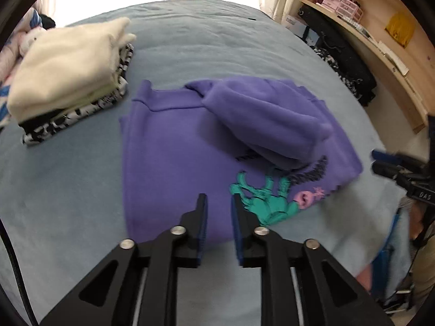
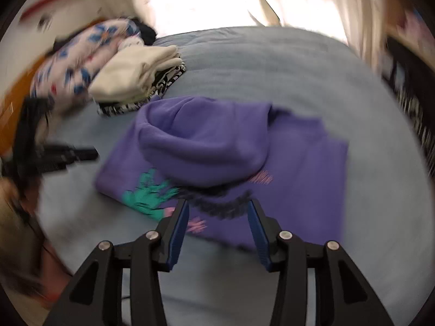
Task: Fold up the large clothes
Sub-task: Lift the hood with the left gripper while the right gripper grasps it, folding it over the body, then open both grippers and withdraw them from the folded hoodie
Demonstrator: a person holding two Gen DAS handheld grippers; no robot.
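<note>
A folded purple hoodie lies mid-frame on the blue bed, just beyond both grippers. The left gripper has its fingers slightly parted, holding nothing; the right gripper stands wider, also empty. A stack of folded clothes sits upper left.

— What does the purple hoodie look like right now?
— Folded into a rough rectangle, lying flat on the blue-grey bed. Its hood is flopped over the middle, puffed up.
— Any print?
— A teal hand graphic with pink and black marks, near the front edge.
</note>
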